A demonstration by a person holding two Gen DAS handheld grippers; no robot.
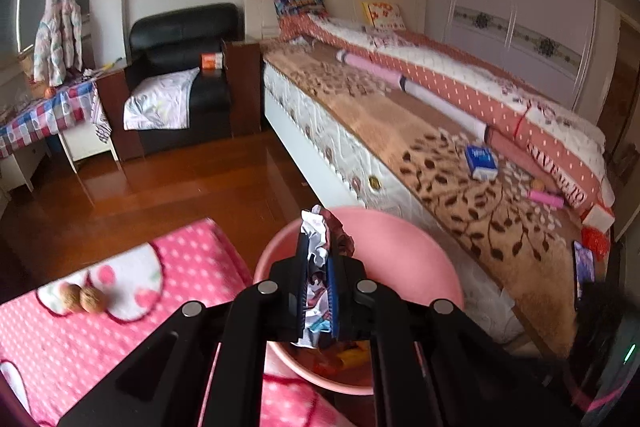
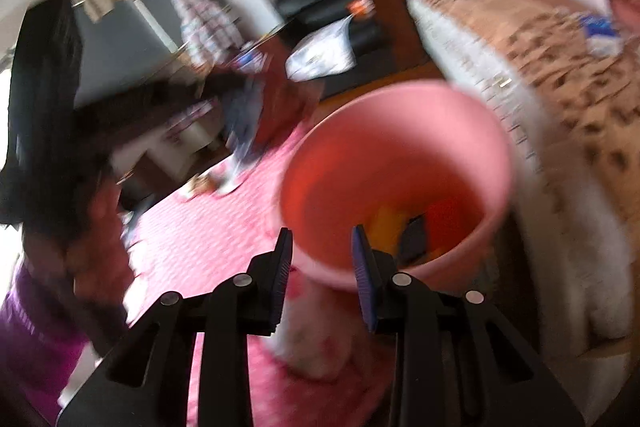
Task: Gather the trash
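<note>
The left gripper [image 1: 316,263], clamped on a wrapper wad [image 1: 320,243] at lower center above the pink bin [image 1: 400,239], could drop it outside the rim if released early; the right gripper [image 2: 320,255] gapes empty.

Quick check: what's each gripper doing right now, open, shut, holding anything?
Left gripper: shut on crumpled paper, above the pink bin.
Right gripper: jaws open, nothing between them, pointing at the bin.
</note>
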